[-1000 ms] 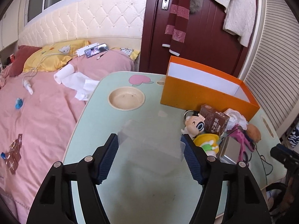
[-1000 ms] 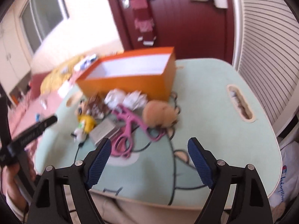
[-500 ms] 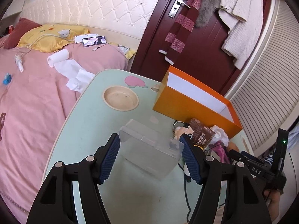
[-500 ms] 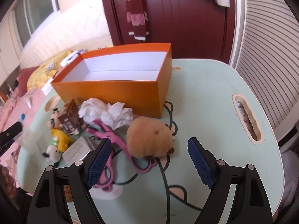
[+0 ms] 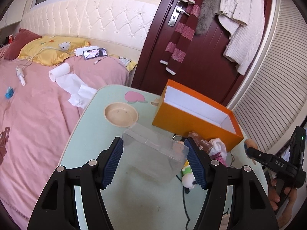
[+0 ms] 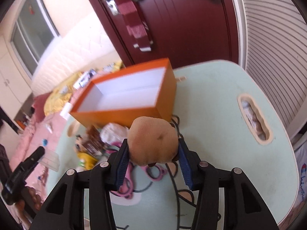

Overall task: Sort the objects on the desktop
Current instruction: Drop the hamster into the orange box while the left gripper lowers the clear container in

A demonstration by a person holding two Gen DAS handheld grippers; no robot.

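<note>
My left gripper [image 5: 155, 160] is shut on a clear plastic box [image 5: 153, 151] and holds it above the pale green table [image 5: 142, 201]. My right gripper [image 6: 153, 163] is shut on a brown plush toy [image 6: 152, 140], lifted just in front of the open orange box [image 6: 126, 95]. That orange box also shows in the left wrist view [image 5: 195, 120]. Beside it lie a brown carton [image 6: 93, 142], crumpled tissue [image 6: 113, 133], a yellow cartoon figure [image 6: 85, 157] and pink scissors [image 6: 151, 169].
A round cup recess [image 5: 120, 114] is sunk into the table's left part, a handle slot [image 6: 254, 119] at its right. A pink bed [image 5: 34, 115] lies to the left. A dark red door [image 5: 201, 57] hung with clothes stands behind.
The left gripper has closed on the clear box and lifted it. The right gripper has moved in, closed on the brown plush and raised it.
</note>
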